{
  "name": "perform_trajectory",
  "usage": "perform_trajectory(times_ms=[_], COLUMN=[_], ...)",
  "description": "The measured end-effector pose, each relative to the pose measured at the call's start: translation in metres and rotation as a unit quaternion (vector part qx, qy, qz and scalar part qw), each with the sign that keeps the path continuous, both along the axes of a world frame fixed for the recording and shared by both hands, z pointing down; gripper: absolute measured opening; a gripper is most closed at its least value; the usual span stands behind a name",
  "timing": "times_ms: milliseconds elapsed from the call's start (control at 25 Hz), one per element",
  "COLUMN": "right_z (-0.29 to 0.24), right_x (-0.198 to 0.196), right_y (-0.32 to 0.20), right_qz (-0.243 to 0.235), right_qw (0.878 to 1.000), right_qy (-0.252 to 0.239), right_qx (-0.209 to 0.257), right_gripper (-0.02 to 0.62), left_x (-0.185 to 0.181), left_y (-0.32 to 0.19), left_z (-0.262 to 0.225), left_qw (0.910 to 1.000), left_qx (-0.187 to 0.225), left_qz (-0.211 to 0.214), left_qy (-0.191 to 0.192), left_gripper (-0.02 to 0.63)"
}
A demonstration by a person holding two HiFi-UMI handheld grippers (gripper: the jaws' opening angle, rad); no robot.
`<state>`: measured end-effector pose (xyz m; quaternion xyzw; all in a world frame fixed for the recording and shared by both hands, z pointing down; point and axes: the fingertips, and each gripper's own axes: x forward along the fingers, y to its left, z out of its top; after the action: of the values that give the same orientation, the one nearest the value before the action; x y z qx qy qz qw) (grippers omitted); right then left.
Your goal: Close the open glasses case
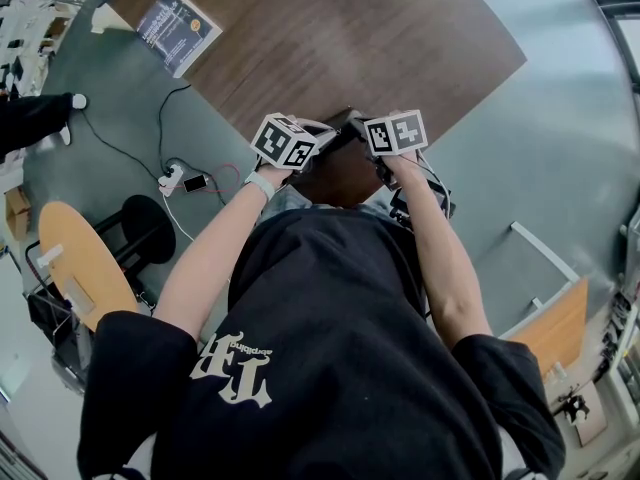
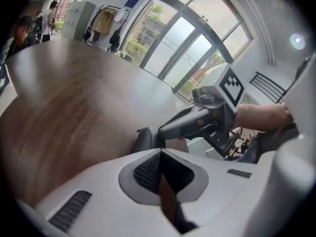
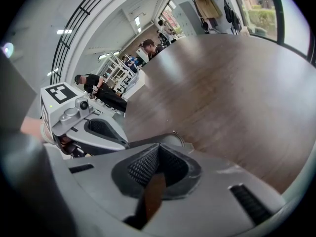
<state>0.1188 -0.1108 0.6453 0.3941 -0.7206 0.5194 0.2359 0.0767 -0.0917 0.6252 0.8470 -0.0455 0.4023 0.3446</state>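
A dark glasses case (image 2: 143,139) lies at the near corner of the brown wooden table (image 1: 330,38). Only a low rounded dark edge of it shows, just beyond both grippers' tips, so I cannot tell whether its lid is up. In the right gripper view the case (image 3: 174,138) shows a small metal clasp. My left gripper (image 2: 159,151) is shut, its jaws meeting at the tip with nothing between them. My right gripper (image 3: 159,144) is shut the same way. The two point at each other over the case. In the head view the left gripper (image 1: 332,136) and right gripper (image 1: 358,128) almost touch.
A booklet (image 1: 178,28) lies at the table's far left. On the floor to the left are a power strip (image 1: 172,178) with cables, a black stool (image 1: 148,226) and a round wooden top (image 1: 85,263). People stand far off in both gripper views.
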Motion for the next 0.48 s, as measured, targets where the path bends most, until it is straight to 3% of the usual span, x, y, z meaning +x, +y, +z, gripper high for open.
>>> perform_trajectory(times_ms=[200,480], right_z=[0.0,0.002], right_x=[0.001,0.001], right_y=[0.002,0.006], right_qz=[-0.005,-0.02], right_qw=[1.0,1.0], right_qy=[-0.006,-0.007], right_qx=[-0.004,-0.018], right_gripper=[-0.009,-0.009], left_x=[-0.004,-0.005], left_y=[-0.002,0.004], left_z=[0.017,0.022], left_qw=[0.998,0.9983], left_qx=[0.029,0.024], left_qz=[0.029,0.03], left_qy=[-0.048,-0.044], left_gripper=[0.005,0.005])
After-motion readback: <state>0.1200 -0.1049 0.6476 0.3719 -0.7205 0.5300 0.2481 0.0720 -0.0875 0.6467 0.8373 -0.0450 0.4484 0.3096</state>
